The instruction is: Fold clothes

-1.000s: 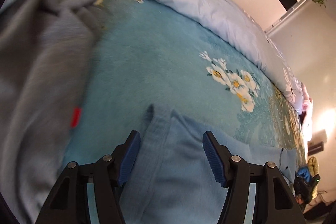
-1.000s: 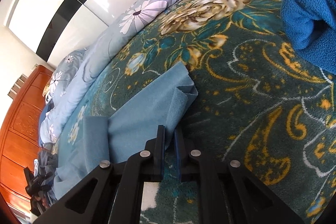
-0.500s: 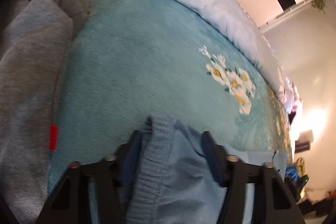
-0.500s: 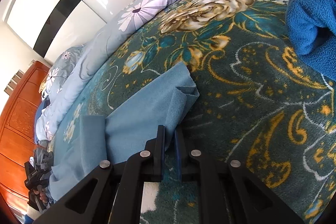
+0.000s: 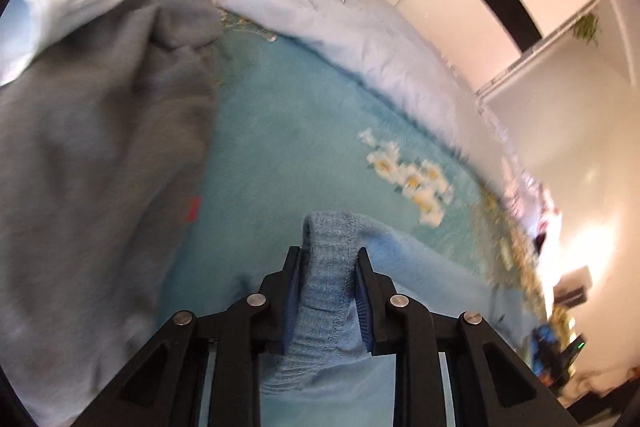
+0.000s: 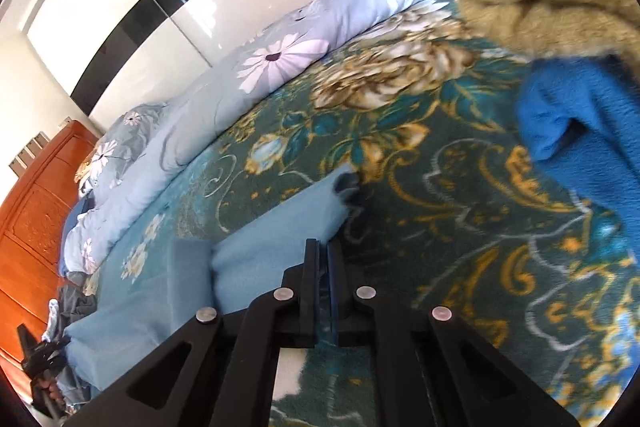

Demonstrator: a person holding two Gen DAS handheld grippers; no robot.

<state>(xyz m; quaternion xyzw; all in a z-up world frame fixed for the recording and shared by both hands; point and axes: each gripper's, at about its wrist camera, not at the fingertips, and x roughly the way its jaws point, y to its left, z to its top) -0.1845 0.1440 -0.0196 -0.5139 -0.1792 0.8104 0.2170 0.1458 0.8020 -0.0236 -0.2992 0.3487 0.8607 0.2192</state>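
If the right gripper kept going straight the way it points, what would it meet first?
Probably the floral blanket just beyond the right gripper, which is shut on the light blue garment; depth is unclear.

At the bottom centre of the frame, the black left tool [image 5: 327, 259] has its blue-padded fingers [image 5: 294, 287] pressed against the ribbed knit hem of a light blue sweater [image 5: 326, 291]. A grey sweatshirt [image 5: 100, 147] fills the left side. The teal plush floral bedspread [image 5: 288, 147] spreads behind, a pale blue flowered quilt [image 5: 340, 27] bunched across the upper frame.
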